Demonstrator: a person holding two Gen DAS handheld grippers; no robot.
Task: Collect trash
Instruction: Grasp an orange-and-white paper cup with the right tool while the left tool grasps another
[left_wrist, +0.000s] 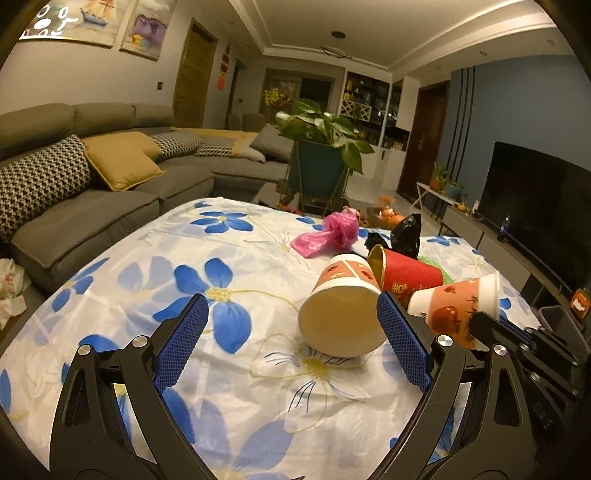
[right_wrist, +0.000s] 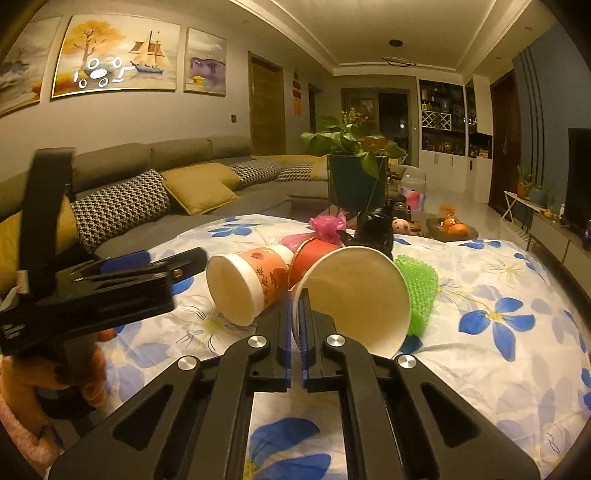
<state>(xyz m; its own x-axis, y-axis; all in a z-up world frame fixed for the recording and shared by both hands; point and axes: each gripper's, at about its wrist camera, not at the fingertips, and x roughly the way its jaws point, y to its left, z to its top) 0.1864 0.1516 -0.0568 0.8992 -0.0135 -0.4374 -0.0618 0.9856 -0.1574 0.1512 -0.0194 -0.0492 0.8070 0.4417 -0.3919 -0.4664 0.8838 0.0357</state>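
Smooth paper cups (left_wrist: 341, 314) lie on a silky, faintly glossy floral cloth (left_wrist: 236, 258); crinkled pink plastic bag (left_wrist: 334, 234) — shiny black one (left_wrist: 406, 234). Fingers (left_wrist: 184, 339) wear rough blue textured pads — matt black frames.

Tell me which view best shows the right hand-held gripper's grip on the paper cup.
Right wrist view: the right hand-held gripper is shut on the rim of the paper cup, pads clamping the wall, open mouth facing the camera. The left wrist view shows that cup from the side, the contact blurred and at the frame edge.
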